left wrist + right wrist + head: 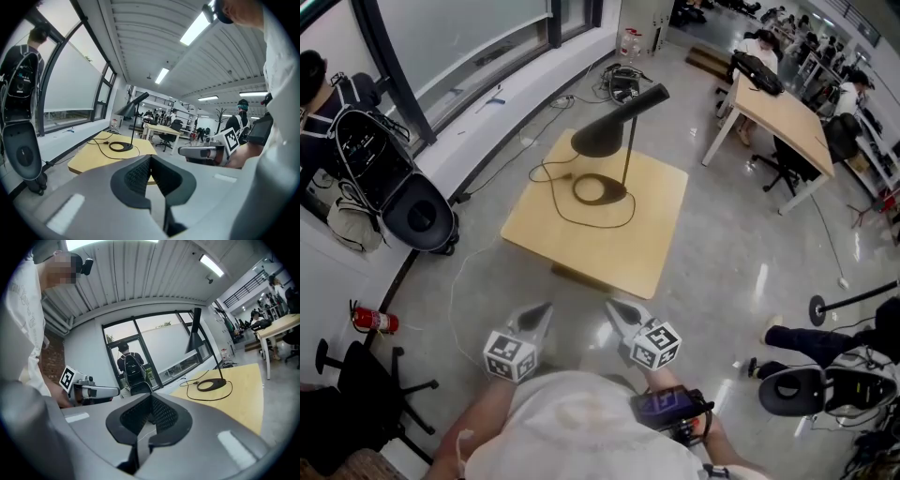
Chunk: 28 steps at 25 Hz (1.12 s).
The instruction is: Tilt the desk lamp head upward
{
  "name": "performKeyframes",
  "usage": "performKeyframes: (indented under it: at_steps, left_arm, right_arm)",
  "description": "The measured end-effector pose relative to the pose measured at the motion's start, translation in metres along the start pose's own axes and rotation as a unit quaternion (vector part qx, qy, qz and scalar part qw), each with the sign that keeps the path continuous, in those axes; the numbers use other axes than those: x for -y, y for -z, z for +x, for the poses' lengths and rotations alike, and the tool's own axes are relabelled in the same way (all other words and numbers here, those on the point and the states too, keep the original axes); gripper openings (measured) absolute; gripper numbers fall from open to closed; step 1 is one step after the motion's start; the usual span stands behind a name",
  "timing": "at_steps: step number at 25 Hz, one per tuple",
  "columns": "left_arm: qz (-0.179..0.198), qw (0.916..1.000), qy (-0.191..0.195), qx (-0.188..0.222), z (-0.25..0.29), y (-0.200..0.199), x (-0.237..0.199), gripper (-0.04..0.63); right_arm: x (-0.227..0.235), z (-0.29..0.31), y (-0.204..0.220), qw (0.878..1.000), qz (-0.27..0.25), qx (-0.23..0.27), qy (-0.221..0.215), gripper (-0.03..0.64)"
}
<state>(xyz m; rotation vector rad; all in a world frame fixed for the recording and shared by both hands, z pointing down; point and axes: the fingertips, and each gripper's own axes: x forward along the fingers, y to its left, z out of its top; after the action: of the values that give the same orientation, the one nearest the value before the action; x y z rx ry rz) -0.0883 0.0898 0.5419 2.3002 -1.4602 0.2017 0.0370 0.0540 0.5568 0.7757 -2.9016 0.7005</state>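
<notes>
A black desk lamp stands on a low yellow square table (637, 253). Its cone head (614, 127) slopes down toward the left from a thin stem (627, 159) that rises from a ring base (598, 189). The cord (581, 220) loops over the tabletop. My left gripper (539, 314) and right gripper (614, 309) are side by side close to my body, short of the table's near edge, both shut and empty. In the left gripper view the lamp head (132, 105) is far ahead, beyond the shut gripper (151, 164). The right gripper view shows the lamp head (194, 333) at upper right, past the shut gripper (151, 406).
A person with a backpack (356, 141) stands at the left by the window, beside a round black unit (420, 216). A fire extinguisher (373, 321) and an office chair (356, 394) are at lower left. A wooden desk (787, 117) with seated people is at back right.
</notes>
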Motion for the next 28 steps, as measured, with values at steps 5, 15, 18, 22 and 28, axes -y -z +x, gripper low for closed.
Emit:
performKeyframes:
  at_steps: [5,15,18,22,28]
  left_arm:
    - [-0.007,0.9998,0.016,0.001,0.015,-0.009,-0.030,0.002]
    - [-0.006,0.9981,0.061,0.011,0.035,-0.037,-0.097,0.002]
    - [0.000,0.9967,0.080,0.017,0.042,-0.050,-0.107,0.002]
    - [0.010,0.9939,0.107,0.021,0.053,-0.066,-0.111,0.002]
    - [0.010,0.9905,0.136,0.020,0.060,-0.074,-0.122,0.002]
  right_arm:
    - [0.003,0.033,-0.008,1.000,-0.020,-0.013,0.010,0.012]
    - [0.004,0.094,-0.032,0.997,-0.050,-0.013,0.051,0.014]
    - [0.006,0.102,-0.042,0.996,-0.058,-0.008,0.069,0.012]
    - [0.015,0.105,-0.060,0.993,-0.067,0.006,0.096,0.012]
    - [0.018,0.112,-0.069,0.989,-0.070,0.016,0.129,0.014]
